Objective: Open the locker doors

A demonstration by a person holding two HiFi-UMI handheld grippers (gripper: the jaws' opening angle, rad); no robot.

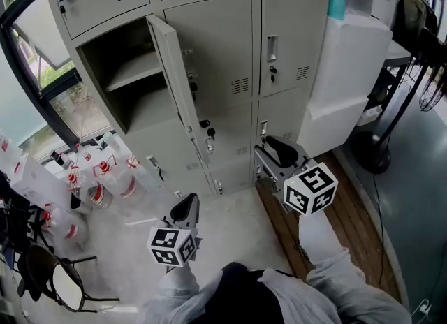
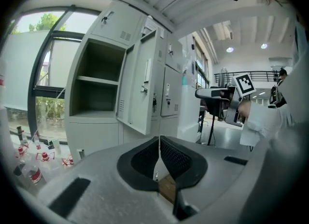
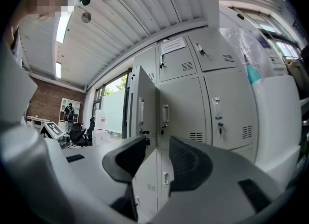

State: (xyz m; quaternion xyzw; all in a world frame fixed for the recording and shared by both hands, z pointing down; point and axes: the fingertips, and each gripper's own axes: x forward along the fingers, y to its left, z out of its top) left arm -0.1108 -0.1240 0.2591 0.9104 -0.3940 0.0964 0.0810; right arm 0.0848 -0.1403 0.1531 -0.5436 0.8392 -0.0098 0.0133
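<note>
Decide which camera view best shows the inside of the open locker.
The left gripper view: it looks straight into the open locker, shelf included. The head view sees it from above; the right gripper view shows only its door.

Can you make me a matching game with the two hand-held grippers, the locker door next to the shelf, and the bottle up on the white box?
Things:
1. left hand-held gripper
2. right hand-held gripper
3. locker door next to the shelf
4. bottle

States:
A. swung open
B. jaws apart, nothing between them
C. blue-green
D. jaws shut together

Pairs: 1-D, 2-B, 3-A, 4-C
</note>
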